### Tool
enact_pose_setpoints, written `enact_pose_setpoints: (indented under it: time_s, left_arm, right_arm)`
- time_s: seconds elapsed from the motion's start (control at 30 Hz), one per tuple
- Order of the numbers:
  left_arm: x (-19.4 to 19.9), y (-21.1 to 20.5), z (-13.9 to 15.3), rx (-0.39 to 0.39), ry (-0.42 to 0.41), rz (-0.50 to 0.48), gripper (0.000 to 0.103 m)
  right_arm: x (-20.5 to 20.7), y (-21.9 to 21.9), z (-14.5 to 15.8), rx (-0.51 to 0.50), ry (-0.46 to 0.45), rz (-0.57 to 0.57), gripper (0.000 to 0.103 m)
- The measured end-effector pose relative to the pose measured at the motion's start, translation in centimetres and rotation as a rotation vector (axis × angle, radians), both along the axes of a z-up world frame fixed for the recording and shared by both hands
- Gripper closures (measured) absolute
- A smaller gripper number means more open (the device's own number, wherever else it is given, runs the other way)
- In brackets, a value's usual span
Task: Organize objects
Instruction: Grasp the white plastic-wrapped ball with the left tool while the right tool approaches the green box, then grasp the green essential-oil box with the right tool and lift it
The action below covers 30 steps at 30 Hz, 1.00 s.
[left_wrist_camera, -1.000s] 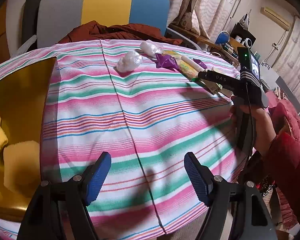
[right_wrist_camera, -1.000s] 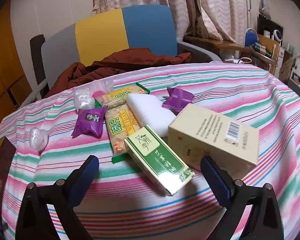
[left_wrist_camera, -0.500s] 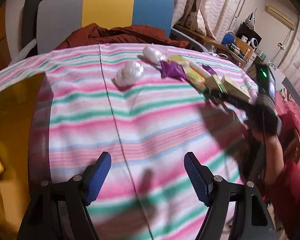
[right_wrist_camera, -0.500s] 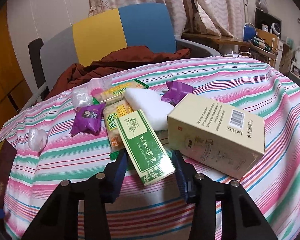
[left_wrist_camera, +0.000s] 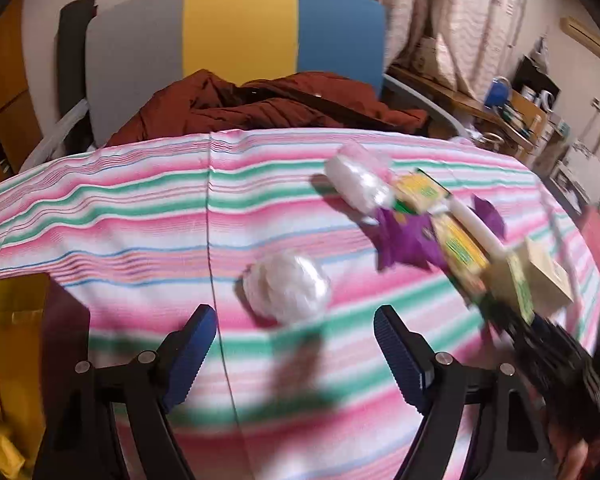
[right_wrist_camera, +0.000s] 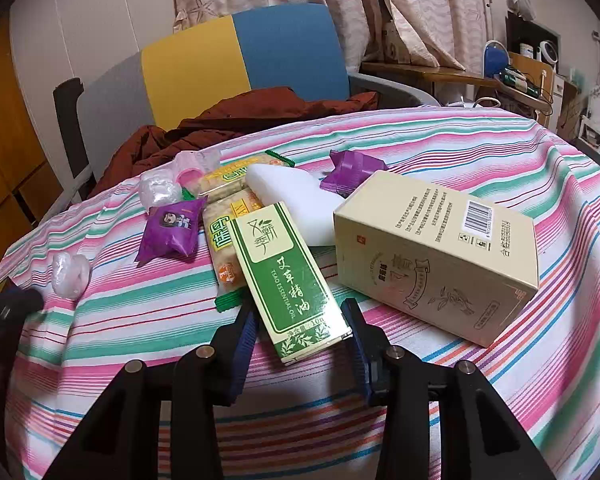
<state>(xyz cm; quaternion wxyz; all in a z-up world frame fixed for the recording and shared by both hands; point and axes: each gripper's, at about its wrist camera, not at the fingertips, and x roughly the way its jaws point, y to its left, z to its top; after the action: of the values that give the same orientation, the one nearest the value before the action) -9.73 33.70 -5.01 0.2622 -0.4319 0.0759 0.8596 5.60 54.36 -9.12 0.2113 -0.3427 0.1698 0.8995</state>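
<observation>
- The green box (right_wrist_camera: 290, 280) is a slim carton lying flat on the striped tablecloth (right_wrist_camera: 440, 148); its long axis runs from the near end, between the right gripper's fingers, away and slightly leftward toward the pile of snacks.
- Its top face is green with a cream panel, dark Chinese characters and the words "TSAO ESSENTIAL OIL"; a cream band with leaf sprigs closes the near end, and the print reads sideways along its length.
- The right gripper (right_wrist_camera: 300, 344) has just been closing, and its blue pads (right_wrist_camera: 244, 344) now sit against the two long sides of the box's near end, gripping it.
- The box's far end overlaps a yellow cracker packet (right_wrist_camera: 224, 240) and lies beside a white foam block (right_wrist_camera: 296, 196).
- A larger cream box (right_wrist_camera: 432, 256) lies on its side just right of it, barcode up.
- A purple candy wrapper (right_wrist_camera: 172, 232) lies left of the crackers.
- The left gripper (left_wrist_camera: 294, 344) has just been opening; its jaws stand wide with nothing between them, near a clear-wrapped white ball (left_wrist_camera: 286, 288). This view is blurred.
</observation>
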Motion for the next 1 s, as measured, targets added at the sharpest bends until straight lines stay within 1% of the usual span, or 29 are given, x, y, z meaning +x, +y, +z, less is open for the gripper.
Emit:
enact_pose_setpoints:
  time_s: [0.1, 0.17, 0.27, 0.33, 0.37, 0.4, 0.47, 0.53, 0.6, 0.7, 0.83, 0.9, 1.0]
  left_arm:
    - [-0.9, 0.8, -0.7, -0.025, 0.046, 0.034, 0.020]
    - [-1.1, 1.3, -1.5, -0.046, 0.063, 0.032, 0.020]
    - [-1.0, 1.8, -2.3, -0.072, 0.118, 0.025, 0.020]
    - [-1.2, 2.1, -2.6, -0.084, 0.128, 0.020, 0.021]
    - [-1.5, 2.2, -2.9, -0.080, 0.113, 0.008, 0.023]
    - [-1.6, 2.2, -3.0, -0.073, 0.104, 0.001, 0.030]
    - [-1.8, 2.2, -3.3, -0.067, 0.095, 0.005, 0.037]
    - [-1.8, 2.1, -3.5, -0.062, 0.091, 0.002, 0.040]
    - [-1.7, 2.1, -3.6, -0.049, 0.092, -0.014, 0.046]
    - [-1.5, 2.3, -3.6, -0.042, 0.090, -0.032, 0.053]
    - [-1.3, 2.1, -3.7, -0.031, 0.081, -0.033, 0.054]
    - [-1.0, 1.8, -3.7, -0.009, 0.074, -0.039, 0.062]
    - [0.3, 1.7, -3.6, -0.005, 0.101, -0.063, 0.063]
  right_arm:
    - [0.0, 0.0, 0.0, 0.000, 0.001, -0.001, 0.060]
    - [0.0, -0.1, 0.0, 0.004, 0.001, -0.003, 0.060]
    - [0.0, 0.0, 0.0, 0.008, 0.000, -0.006, 0.060]
    - [0.1, 0.0, 0.0, 0.007, 0.001, -0.008, 0.060]
    - [0.1, 0.1, 0.0, 0.005, 0.003, -0.008, 0.060]
    - [0.1, 0.1, 0.0, 0.005, 0.003, -0.008, 0.060]
    - [0.0, 0.0, 0.0, 0.005, 0.003, -0.009, 0.060]
    - [0.1, 0.1, 0.0, 0.005, 0.003, -0.008, 0.060]
    - [0.1, 0.1, 0.0, 0.005, 0.003, -0.009, 0.060]
    - [0.0, 0.0, 0.0, 0.011, -0.002, -0.009, 0.060]
    - [0.0, -0.1, 0.0, 0.016, -0.006, -0.012, 0.060]
    - [0.0, 0.0, 0.0, 0.015, -0.004, -0.012, 0.060]
    - [0.2, 0.1, 0.0, 0.009, 0.007, -0.015, 0.060]
